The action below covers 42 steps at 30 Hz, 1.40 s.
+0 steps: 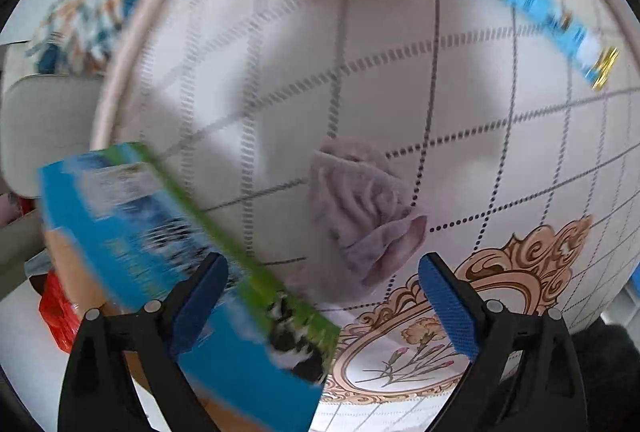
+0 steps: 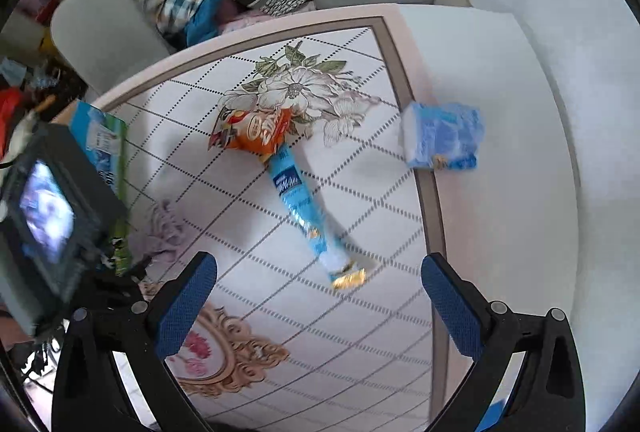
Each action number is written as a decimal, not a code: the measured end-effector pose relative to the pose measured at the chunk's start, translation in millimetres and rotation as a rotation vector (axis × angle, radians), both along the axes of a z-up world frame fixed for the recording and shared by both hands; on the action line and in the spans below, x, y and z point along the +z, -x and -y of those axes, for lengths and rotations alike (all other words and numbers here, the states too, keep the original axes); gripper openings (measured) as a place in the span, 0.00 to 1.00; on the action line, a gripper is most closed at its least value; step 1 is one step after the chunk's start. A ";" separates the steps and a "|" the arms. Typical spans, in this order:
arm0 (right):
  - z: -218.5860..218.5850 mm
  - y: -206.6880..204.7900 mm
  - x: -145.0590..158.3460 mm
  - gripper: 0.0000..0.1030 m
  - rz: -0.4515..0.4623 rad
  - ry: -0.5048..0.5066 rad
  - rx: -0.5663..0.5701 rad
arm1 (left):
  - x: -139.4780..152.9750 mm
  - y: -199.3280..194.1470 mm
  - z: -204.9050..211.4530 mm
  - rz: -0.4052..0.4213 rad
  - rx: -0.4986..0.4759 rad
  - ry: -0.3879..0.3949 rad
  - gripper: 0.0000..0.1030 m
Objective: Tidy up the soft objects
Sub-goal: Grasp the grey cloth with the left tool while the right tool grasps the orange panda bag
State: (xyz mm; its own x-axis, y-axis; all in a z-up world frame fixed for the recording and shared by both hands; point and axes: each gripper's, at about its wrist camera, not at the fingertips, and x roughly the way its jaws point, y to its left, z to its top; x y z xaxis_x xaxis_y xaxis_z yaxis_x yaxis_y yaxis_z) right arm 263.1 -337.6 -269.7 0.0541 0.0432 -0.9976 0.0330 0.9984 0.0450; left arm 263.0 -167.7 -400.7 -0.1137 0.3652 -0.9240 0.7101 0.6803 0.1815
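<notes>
Nearby, blue-green box tilts beside lilac cloth, overlapping left tool.

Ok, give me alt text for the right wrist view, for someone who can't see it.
Open right gripper above a patterned table holding a long blue packet, an orange snack bag and a crumpled lilac cloth. A blue-white pack lies at the table's edge.

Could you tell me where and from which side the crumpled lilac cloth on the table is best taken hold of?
Probably at the raised bunch of folds in the middle of the lilac cloth, coming from above. It lies in a low crumpled heap on the table, so ridges stand up for the fingers to pinch, while its edges lie flat.
</notes>
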 end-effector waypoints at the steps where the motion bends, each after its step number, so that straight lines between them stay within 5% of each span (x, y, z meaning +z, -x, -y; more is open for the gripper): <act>1: -3.0 -7.0 -4.9 1.00 -0.007 0.004 0.019 | -10.4 1.4 1.3 -0.023 -0.007 -0.016 0.85; 2: -7.3 -15.3 -10.9 1.00 -0.016 0.010 0.048 | -21.0 2.3 2.0 -0.034 -0.012 -0.038 0.68; 5: -23.3 -42.1 -32.0 1.00 -0.051 0.027 0.140 | -33.2 -1.1 -0.9 -0.063 0.052 -0.052 0.42; 9: -40.8 -82.0 -60.0 0.94 -0.092 0.035 0.220 | -19.7 -17.9 -6.7 -0.013 0.202 0.009 0.41; 12: -46.7 -108.2 -81.3 0.79 -0.120 0.009 0.244 | -9.3 -32.8 -14.4 0.000 0.353 0.082 0.41; 14: -48.8 -119.7 -95.0 0.63 -0.148 0.004 0.237 | -8.2 -41.9 -21.2 0.003 0.445 0.117 0.41; 15: -48.1 -126.1 -105.6 0.47 -0.177 -0.011 0.210 | -9.5 -45.0 -24.8 -0.003 0.488 0.133 0.41; 16: -47.5 -128.6 -110.9 0.44 -0.198 -0.044 0.184 | -12.3 -48.4 -29.7 -0.021 0.542 0.156 0.41; 20: -58.2 -122.4 -120.3 0.42 -0.303 -0.196 0.151 | -18.5 -53.0 -42.5 -0.036 0.652 0.199 0.41; 23: -66.9 -120.9 -110.7 0.45 -0.283 -0.228 0.206 | -17.8 -54.9 -48.0 -0.026 0.684 0.221 0.41; 25: -73.3 -127.3 -102.2 0.73 -0.206 -0.122 0.295 | -15.9 -55.1 -51.1 -0.014 0.702 0.227 0.41; 27: -79.0 -135.4 -104.1 0.79 -0.171 -0.043 0.368 | -15.4 -54.5 -52.2 -0.009 0.715 0.234 0.41; 31: -103.6 -143.2 -119.2 0.79 -0.153 0.010 0.580 | -14.8 -51.0 -60.6 -0.005 0.721 0.230 0.41; 35: -114.8 -152.8 -142.3 0.79 -0.246 -0.120 0.599 | -19.0 -51.7 -54.6 -0.001 0.722 0.222 0.41; 36: -119.6 -153.9 -148.7 0.76 -0.268 -0.120 0.606 | -20.3 -53.2 -51.6 0.001 0.722 0.221 0.41; 38: -125.1 -153.1 -158.3 0.48 -0.293 -0.092 0.608 | -21.8 -50.7 -50.9 0.002 0.727 0.224 0.41; 42: -123.5 -148.0 -155.7 0.48 -0.271 -0.091 0.546 | -17.9 -47.6 -57.4 0.011 0.745 0.240 0.40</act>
State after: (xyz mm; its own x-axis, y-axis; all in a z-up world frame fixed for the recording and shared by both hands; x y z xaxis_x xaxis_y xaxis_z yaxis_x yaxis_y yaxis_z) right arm 411.1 -214.1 -425.4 -0.2550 0.0787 -0.9637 -0.4600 0.8668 0.1925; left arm 310.6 -110.2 -418.6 -0.2409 -0.0133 -0.9705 0.0501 0.9984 -0.0261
